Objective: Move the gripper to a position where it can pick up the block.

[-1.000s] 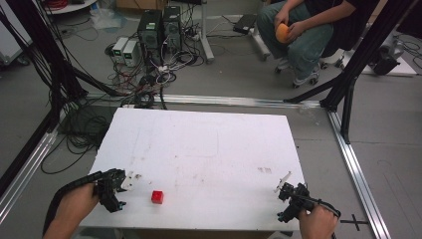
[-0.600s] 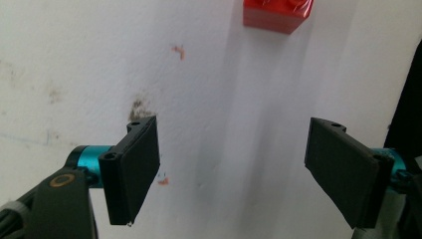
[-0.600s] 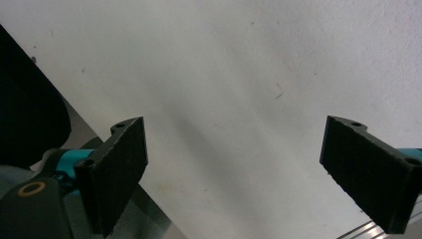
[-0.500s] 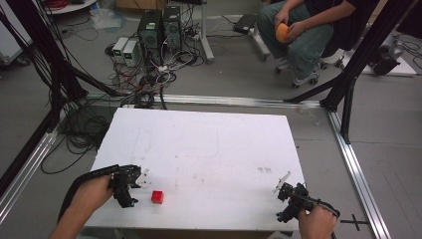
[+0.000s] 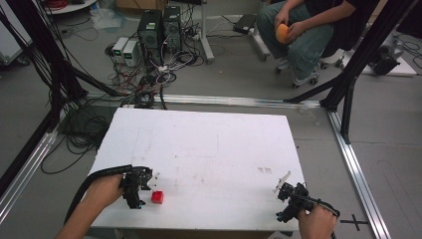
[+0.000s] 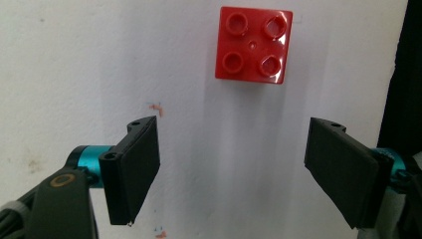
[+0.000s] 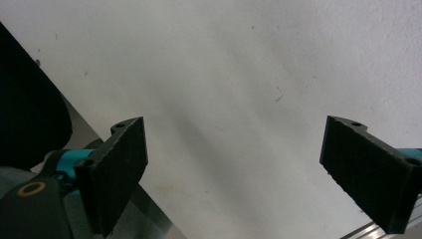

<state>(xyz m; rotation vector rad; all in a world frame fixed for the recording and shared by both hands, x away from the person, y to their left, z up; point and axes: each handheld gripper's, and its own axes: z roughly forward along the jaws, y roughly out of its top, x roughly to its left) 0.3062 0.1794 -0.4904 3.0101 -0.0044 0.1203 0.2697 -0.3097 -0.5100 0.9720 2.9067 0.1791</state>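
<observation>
A small red brick point(image 5: 158, 197) with four studs lies on the white table point(image 5: 209, 149) near its front left. My left gripper point(image 5: 145, 189) hovers just left of it, open, with nothing held. In the left gripper view the red brick point(image 6: 254, 45) lies ahead of the gripper point(image 6: 241, 169), beyond the tips of its wide-apart jaws. At the table's front right corner my right gripper point(image 5: 281, 197) is open. In the right gripper view the gripper point(image 7: 244, 169) has bare table between its jaws.
A person sits beyond the table at the back right and holds an orange ball point(image 5: 282, 33). Computers and tangled cables point(image 5: 149, 45) cover the floor at the back left. Metal rails point(image 5: 358, 169) run along the table's sides.
My left gripper has moved right across the front of the table and now stands close beside the red brick. The right gripper has stayed in place.
</observation>
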